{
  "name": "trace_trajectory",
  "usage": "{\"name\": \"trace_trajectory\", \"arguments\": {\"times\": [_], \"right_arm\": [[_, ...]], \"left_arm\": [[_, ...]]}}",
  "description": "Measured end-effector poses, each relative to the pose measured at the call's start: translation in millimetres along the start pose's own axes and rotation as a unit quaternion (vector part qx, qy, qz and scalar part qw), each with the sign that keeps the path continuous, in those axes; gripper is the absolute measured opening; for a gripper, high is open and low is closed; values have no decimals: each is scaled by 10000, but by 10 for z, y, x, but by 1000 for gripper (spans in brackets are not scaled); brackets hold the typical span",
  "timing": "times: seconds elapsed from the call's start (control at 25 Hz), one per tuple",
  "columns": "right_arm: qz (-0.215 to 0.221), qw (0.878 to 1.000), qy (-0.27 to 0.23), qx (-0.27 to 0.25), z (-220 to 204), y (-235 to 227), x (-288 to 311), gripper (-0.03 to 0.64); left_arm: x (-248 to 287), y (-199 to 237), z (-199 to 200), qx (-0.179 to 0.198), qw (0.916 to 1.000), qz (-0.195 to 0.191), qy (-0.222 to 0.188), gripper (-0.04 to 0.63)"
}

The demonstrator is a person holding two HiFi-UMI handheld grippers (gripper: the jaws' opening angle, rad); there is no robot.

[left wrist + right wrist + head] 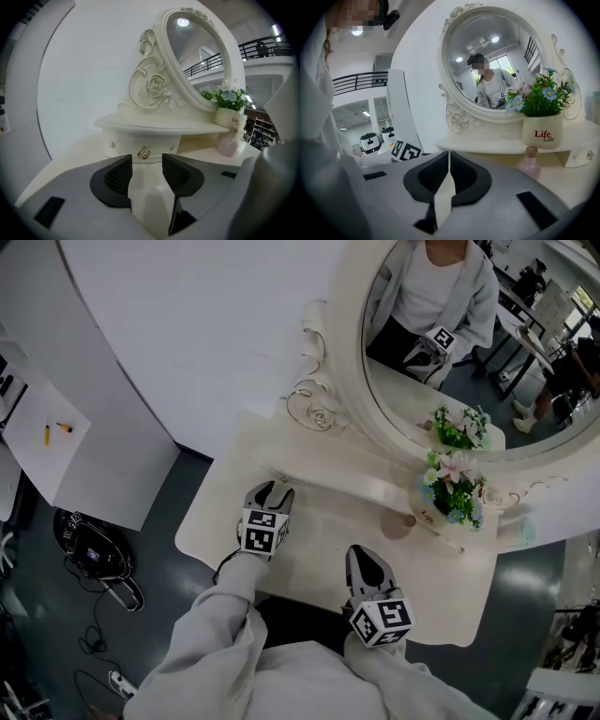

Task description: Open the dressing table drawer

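Observation:
The cream dressing table point(314, 545) has a raised shelf point(328, 479) under its oval mirror point(506, 399). A small drawer point(123, 144) with a round metal knob point(144, 152) sits below that shelf's left end. My left gripper point(271, 490) hovers over the tabletop with its jaws open and empty, and in the left gripper view the left gripper point(146, 163) points at the knob from a short way off, not touching it. My right gripper point(367, 561) is shut on nothing near the table's front edge, and the right gripper point(449, 158) faces the mirror.
A white pot of flowers point(455, 488) and a small pink bottle point(400, 524) stand on the table's right half. Another small drawer point(581, 156) shows at the far right. A white side desk point(42, 442) and a device with cables point(94, 554) are on the floor side at left.

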State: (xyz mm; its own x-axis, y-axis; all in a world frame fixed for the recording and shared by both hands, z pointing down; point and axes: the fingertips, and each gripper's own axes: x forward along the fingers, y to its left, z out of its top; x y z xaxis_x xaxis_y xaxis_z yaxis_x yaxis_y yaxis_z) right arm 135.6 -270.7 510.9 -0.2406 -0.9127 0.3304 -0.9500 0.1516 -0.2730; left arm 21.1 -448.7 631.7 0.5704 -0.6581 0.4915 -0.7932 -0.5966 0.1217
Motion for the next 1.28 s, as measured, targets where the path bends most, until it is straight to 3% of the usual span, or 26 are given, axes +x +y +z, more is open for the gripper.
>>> {"name": "trace_trajectory", "arguments": {"times": [0.44,0.6,1.28], "right_arm": [[-162,9999,28,39,-65,-29,-121,38],[-187,9998,12,36,-55,-34,-128,38],[95,9999,98,-18,-78,89,0,38]], "left_arm": [[245,-7,71,154,9997,58,170,196],[252,66,82,123,9995,224,186,95],[155,37,-5,185,9996,-9,226,101]]}}
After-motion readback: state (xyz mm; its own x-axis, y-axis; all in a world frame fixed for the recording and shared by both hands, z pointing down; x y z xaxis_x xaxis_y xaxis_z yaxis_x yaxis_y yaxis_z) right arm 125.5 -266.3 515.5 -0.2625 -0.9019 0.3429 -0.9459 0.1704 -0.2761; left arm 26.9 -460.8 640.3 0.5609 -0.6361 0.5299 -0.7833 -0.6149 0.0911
